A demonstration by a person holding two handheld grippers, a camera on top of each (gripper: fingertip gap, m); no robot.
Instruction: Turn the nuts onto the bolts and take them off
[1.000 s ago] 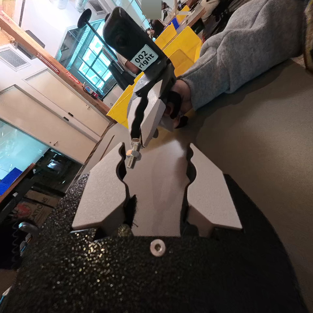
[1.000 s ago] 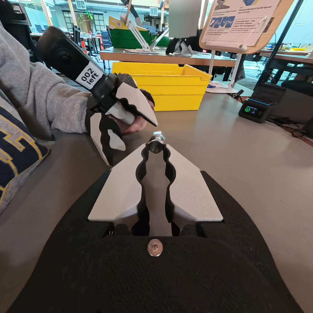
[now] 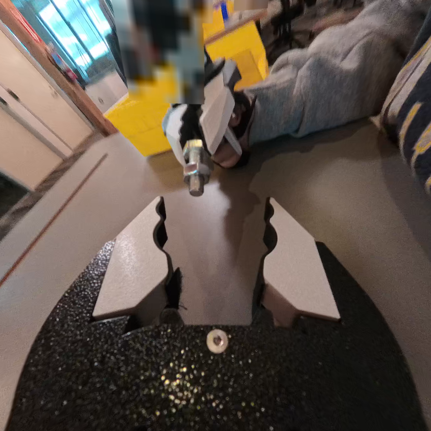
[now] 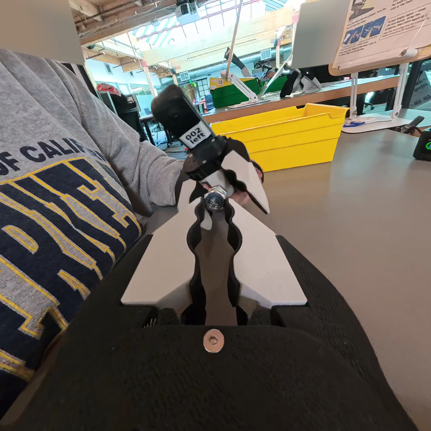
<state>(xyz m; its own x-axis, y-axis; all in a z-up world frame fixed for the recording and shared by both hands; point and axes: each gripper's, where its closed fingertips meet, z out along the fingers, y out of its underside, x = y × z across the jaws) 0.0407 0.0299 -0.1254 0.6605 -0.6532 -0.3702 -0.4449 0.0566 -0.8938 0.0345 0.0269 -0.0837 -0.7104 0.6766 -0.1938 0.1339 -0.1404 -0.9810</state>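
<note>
— Gripping bolt (image 4: pixel 214 202) head firmly in right gripper (image 4: pixel 213 205) fingers, nut (image 3: pixel 195 168) mid-thread, above tabletop (image 3: pixel 326 210)?
— Confirmed. Left gripper (image 3: pixel 214 210) fingers wide, empty, just short of nut. Advise closing squarely on flats before turning.

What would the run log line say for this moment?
right gripper: shut on bolt | nut: threaded on bolt | left gripper: open, empty, facing bolt tip
</note>
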